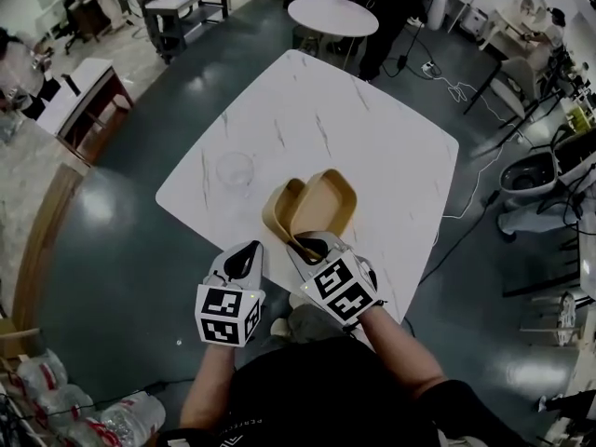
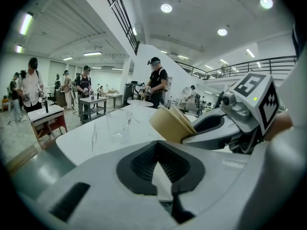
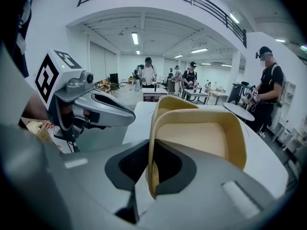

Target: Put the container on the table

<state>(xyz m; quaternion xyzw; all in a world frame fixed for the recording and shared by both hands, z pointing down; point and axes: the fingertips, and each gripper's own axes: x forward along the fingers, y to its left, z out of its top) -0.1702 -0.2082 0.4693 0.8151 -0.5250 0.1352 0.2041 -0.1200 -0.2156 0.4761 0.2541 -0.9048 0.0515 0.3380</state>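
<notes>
A tan container (image 1: 312, 205), two shallow shells joined at one side, stands tilted on edge over the near part of the white marble table (image 1: 372, 138). My right gripper (image 1: 312, 248) is shut on its near rim; in the right gripper view the rim (image 3: 152, 174) runs between the jaws and the tray (image 3: 192, 138) fills the middle. My left gripper (image 1: 244, 259) hangs just left of it at the table's near edge, shut with nothing in it. From the left gripper view the container (image 2: 170, 123) and the right gripper (image 2: 225, 123) show ahead to the right.
A clear glass (image 1: 235, 170) stands on the table left of the container, also clear glass (image 2: 118, 124). A round white table (image 1: 332, 14) and a person stand beyond the far corner. Cables lie on the dark floor at right. More people and tables are in the background.
</notes>
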